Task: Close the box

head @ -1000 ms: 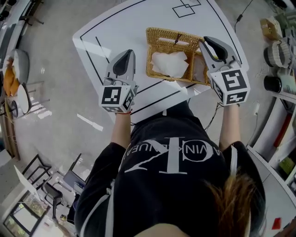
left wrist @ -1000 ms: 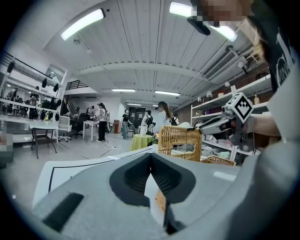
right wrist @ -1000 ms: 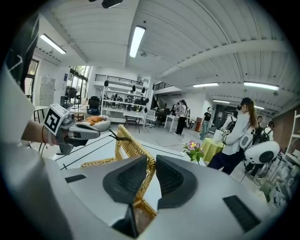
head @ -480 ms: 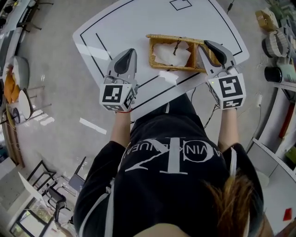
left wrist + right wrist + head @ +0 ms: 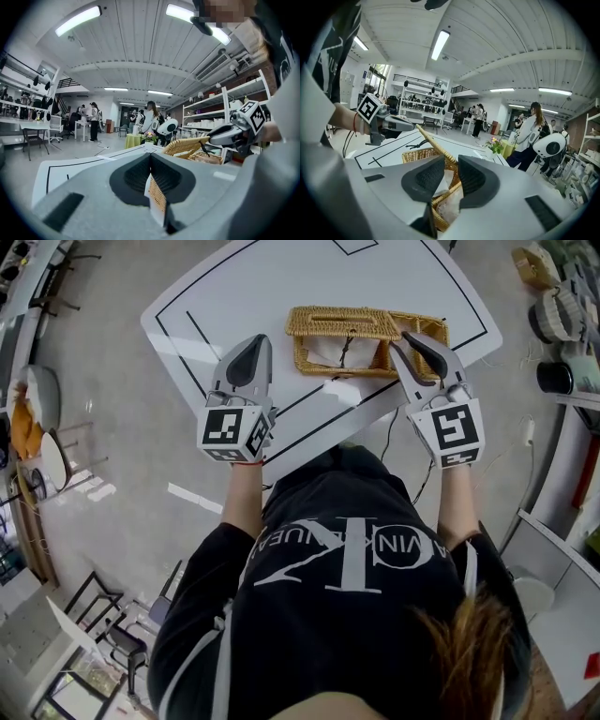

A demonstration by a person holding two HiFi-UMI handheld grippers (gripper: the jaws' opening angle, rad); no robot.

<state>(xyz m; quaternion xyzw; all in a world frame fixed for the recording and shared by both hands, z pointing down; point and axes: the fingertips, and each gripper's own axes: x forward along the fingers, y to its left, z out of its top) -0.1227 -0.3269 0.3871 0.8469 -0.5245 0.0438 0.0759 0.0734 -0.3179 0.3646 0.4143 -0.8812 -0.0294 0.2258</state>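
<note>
Wicker box [image 5: 366, 338] sits on the white counter [image 5: 281, 287] at the far side, its lid [image 5: 342, 322] partly over it. From the head view the lid looks almost shut. The left gripper view shows the lid [image 5: 185, 144] slanting up above the box, and the right gripper view shows its edge [image 5: 436, 143] rising at an angle with white paper [image 5: 440, 187] under it.

The right tongs [image 5: 403, 341] are at the box's right end. Their own view shows the right tongs [image 5: 451, 161] opening, the woven rim in the gap and the pads clear of it.

The left tongs [image 5: 255, 341] hover above the counter, just left of the box and apart from it. Their jaws are together [image 5: 150, 157]. A thin pale sliver shows in the slit, perhaps card, though I cannot tell.
</note>
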